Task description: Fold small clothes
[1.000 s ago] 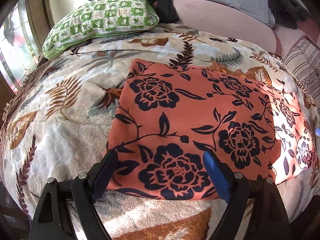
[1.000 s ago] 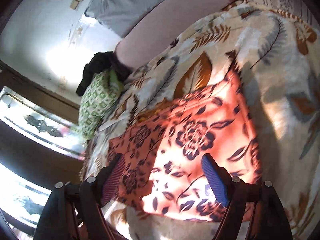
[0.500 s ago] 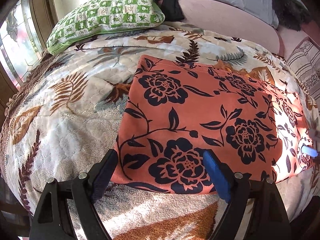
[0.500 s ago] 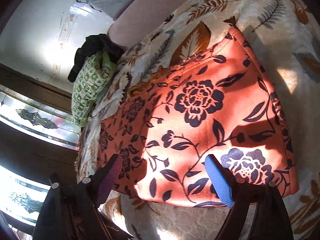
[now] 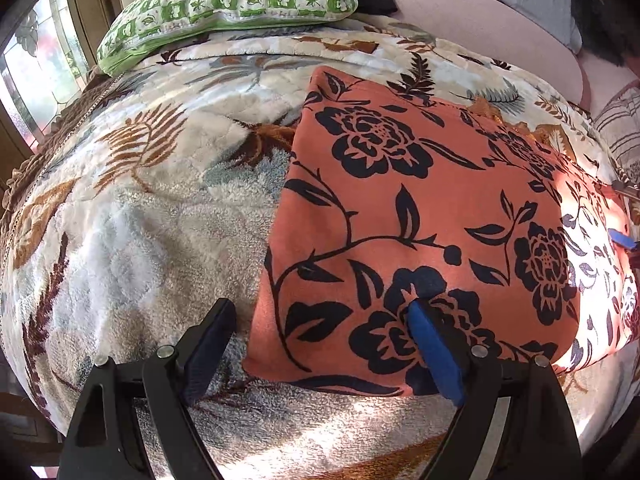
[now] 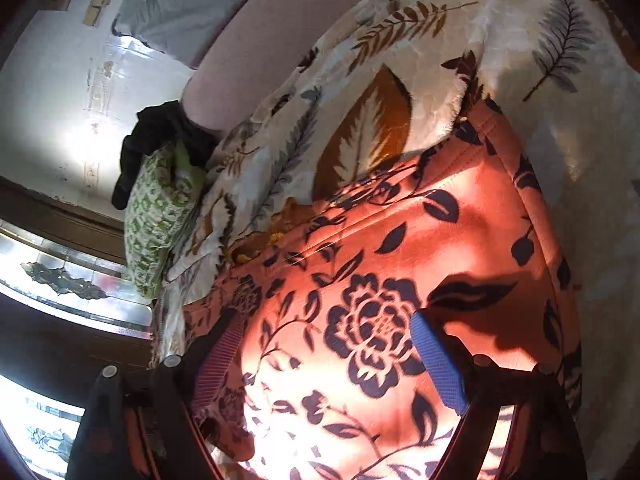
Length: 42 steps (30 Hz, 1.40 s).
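An orange garment with dark flower print [image 5: 420, 216] lies flat on a leaf-patterned blanket [image 5: 152, 216] on a bed. My left gripper [image 5: 316, 344] is open, low over the garment's near left corner, with one finger over the blanket and the other over the cloth. My right gripper [image 6: 328, 360] is open and close above the garment [image 6: 400, 264] near its right side; it holds nothing. One blue fingertip of the right gripper [image 5: 622, 239] shows at the right edge of the left wrist view.
A green checked pillow [image 5: 228, 4] lies at the head of the bed, with dark clothing [image 6: 160, 136] behind it. A pink sheet [image 5: 480, 20] and grey pillow [image 6: 192, 0] lie beyond. A window [image 5: 40, 64] is on the left. A striped cushion [image 5: 620, 128] lies at the right.
Both grippers have come lower and closer to the garment. The left one has shifted toward the garment's near left corner. Both stay open.
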Available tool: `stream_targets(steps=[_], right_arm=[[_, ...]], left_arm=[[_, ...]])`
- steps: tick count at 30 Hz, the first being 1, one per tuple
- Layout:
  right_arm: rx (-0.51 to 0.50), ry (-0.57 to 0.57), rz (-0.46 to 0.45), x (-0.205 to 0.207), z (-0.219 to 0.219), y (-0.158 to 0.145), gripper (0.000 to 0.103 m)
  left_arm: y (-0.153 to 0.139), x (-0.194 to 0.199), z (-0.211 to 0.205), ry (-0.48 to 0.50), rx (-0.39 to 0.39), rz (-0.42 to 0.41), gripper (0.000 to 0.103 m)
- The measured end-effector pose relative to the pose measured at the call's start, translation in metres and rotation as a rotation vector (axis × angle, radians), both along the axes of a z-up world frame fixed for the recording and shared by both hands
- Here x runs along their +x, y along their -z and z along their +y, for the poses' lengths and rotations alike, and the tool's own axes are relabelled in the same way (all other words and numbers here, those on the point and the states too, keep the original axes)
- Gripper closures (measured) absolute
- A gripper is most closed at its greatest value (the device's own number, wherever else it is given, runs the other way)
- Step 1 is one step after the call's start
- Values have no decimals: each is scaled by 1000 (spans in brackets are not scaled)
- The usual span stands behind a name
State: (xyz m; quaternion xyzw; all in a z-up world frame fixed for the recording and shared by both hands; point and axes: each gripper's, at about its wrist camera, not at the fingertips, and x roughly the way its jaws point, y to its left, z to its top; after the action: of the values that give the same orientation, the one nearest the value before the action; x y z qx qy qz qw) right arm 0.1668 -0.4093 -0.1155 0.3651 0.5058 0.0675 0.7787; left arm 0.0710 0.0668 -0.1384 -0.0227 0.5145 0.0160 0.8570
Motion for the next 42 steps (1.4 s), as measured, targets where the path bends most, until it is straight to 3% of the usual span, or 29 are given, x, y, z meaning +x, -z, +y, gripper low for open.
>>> stream_targets(steps=[1,2,5,11,17,22,30,38,42], right_arm=[[49,40,41,8,-8,15,15],[82,82,28,8,-12,12,15],[80,41,-62,0,-5,-19,15],[135,0,-104,-77,7,-34,15],[241,50,-63,-166,15,-4,15],[327,191,-10,-199,-8,32,15],[444,449,-58,-196,-54,42,15],[444,445,-86,-163,-52,32,16],[335,391,-146,-159,-43,16,16]], left_arm=[[-2,0,1,-3,6,3,14],[-5,-1,1,-2,21,-3,14],[-10,-1,2,-1,51,-14,14],[-21,-7,0,5,56,-39,14],[-38,-18,-9,24,62,-67,14],[-57,-28,-19,53,70,-110,14],[-66,-26,-44,95,67,-125,14],[-63,-9,-91,185,104,-129,14],[-58,5,-111,207,132,-124,14]])
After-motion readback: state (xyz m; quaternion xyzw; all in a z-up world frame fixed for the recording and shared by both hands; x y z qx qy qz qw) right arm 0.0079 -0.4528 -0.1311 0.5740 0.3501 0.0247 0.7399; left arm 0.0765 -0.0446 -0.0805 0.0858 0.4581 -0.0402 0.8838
